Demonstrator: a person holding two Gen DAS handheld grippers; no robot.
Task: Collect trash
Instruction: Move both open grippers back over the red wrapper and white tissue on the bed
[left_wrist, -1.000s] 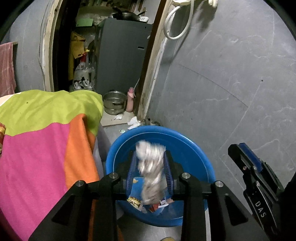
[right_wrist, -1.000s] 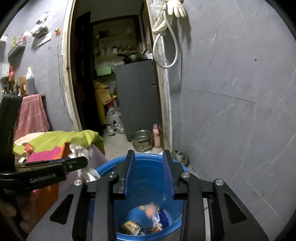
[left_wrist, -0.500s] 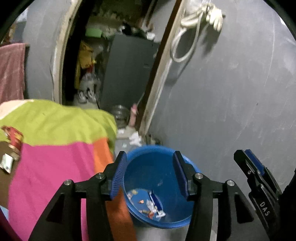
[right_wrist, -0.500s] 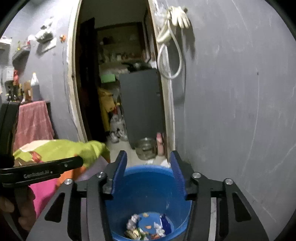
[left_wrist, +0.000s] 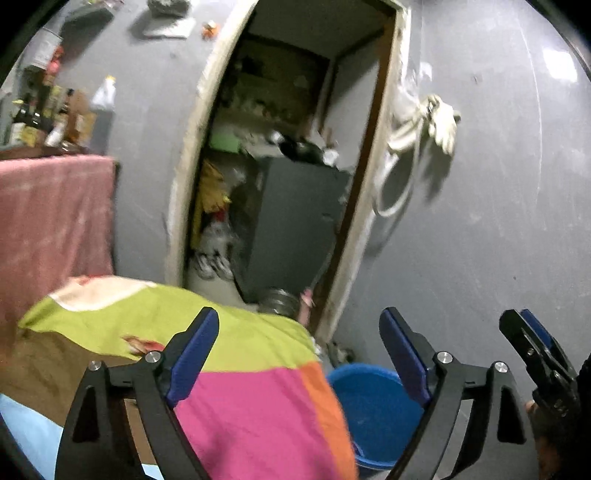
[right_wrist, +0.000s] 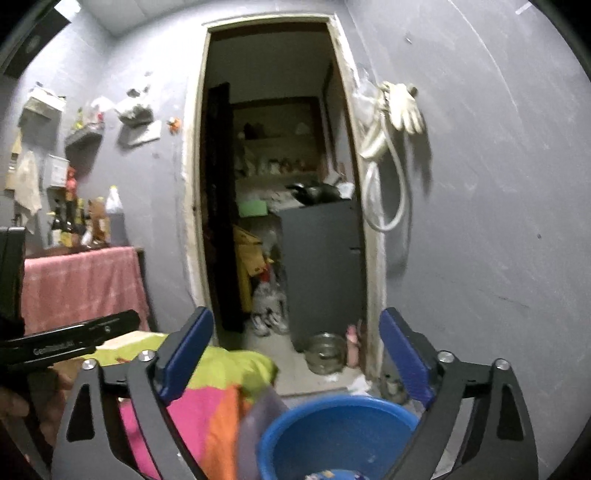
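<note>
Beside the blue tub (right_wrist: 332, 432), which stood on the floor against the grey wall (right_wrist: 498, 221), lay the bed cover (left_wrist: 258, 406) in green, pink and orange, its edge hanging just left of the tub's rim. Behind the tub the doorway (right_wrist: 273, 184) opened on a cluttered back room. Trash sat at the tub's bottom, a few scraps (right_wrist: 332, 474) just showing at the lower edge of the right wrist view. More trash, a small red wrapper (left_wrist: 142, 345), lay on the cover, up and left of the tub.

The left gripper (left_wrist: 299, 354) hung above the cover, jaws opening wide, nothing between them. The right gripper (right_wrist: 295, 354) hung over the tub, jaws likewise opening and empty.

The step in hand looked like fetching the next scrap. Done well, the left would go to the wrapper with jaws spread, come down flat on the cover and pinch the wrapper alone, not the cloth.
</note>
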